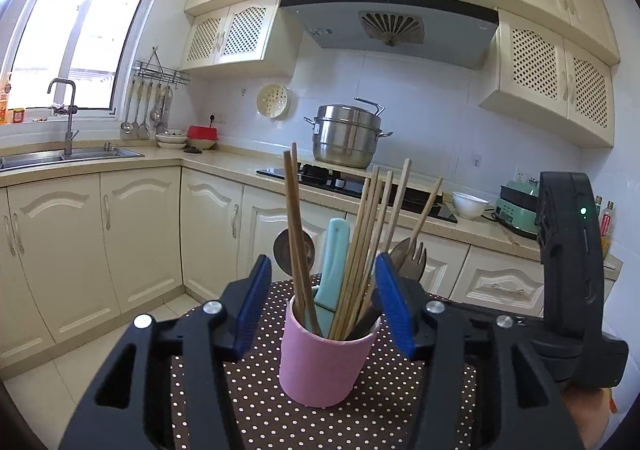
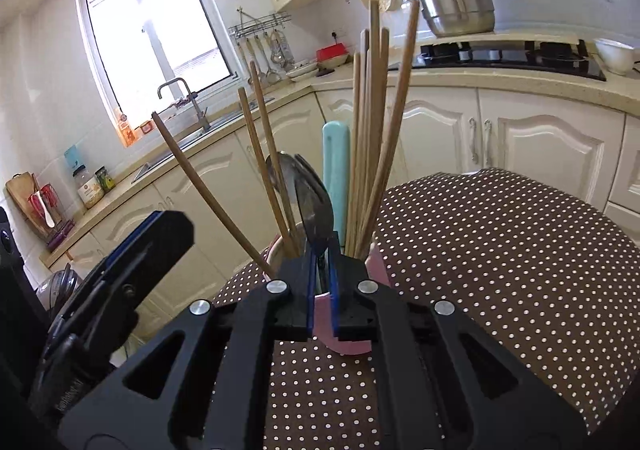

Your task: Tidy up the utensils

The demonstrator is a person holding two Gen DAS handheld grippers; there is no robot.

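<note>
- Right wrist view: the metal spoon [image 2: 316, 206] stands bowl-up in the pink cup [image 2: 352, 346], handle down in the cup, with the right gripper [image 2: 323, 286] pinching its neck just above the rim; the blue pads are nearly together around it.
- Chopsticks [image 2: 370, 130] rise at 12 to 1 o'clock of the spoon, a mint-green handle [image 2: 336, 170] stands just beside it at 1 o'clock, and further sticks lean out toward 10 and 11 o'clock.
- Left wrist view: the cup [image 1: 320, 366] sits on the polka-dot tabletop [image 1: 256, 410], between the spread jaws of the left gripper [image 1: 326, 308]. The pads flank the rim at 9 and 3 o'clock and look apart from it; contact cannot be confirmed.
- A wooden fork [image 1: 412, 254] leans out at 2 o'clock of the cup.
- Judgement: the step in hand is lifting or seating the spoon. Recommended practice is to move it straight along its own axis, since the neighbouring sticks are loose and a sideways pull would likely rake them or tip the cup.
- Judgement: closing the left jaws lightly on the cup wall first would steady it.
- Risk: the grip is on a narrow, smooth neck; the spoon may swivel if moved quickly.
</note>
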